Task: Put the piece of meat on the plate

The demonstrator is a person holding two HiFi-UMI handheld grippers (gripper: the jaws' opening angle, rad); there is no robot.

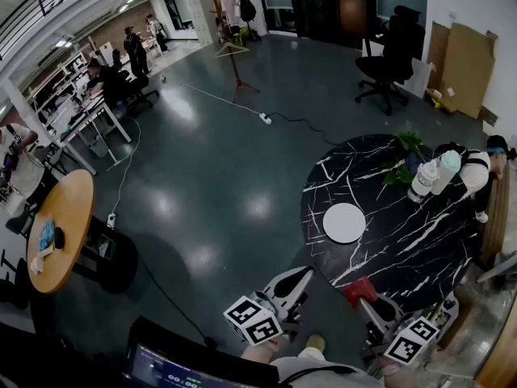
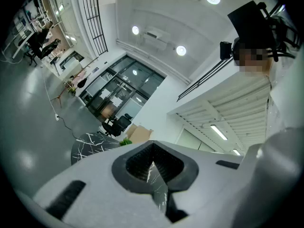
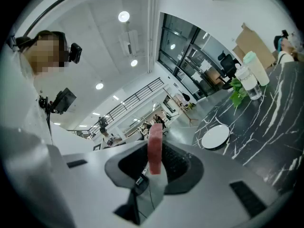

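Note:
The piece of meat, a red-pink slab, is clamped upright in my right gripper at the near edge of the round black marble table. In the right gripper view the meat stands between the dark pads of the right gripper. The white plate lies bare on the table's left side, beyond the meat; the right gripper view has the plate ahead and to the right. My left gripper hovers left of the table, over the floor. Its jaws look shut and hold nothing.
Two pale bottles and a green plant stand at the table's far side, where a person sits. An office chair and cardboard are farther back. A round wooden table is at the left, and a cable crosses the grey floor.

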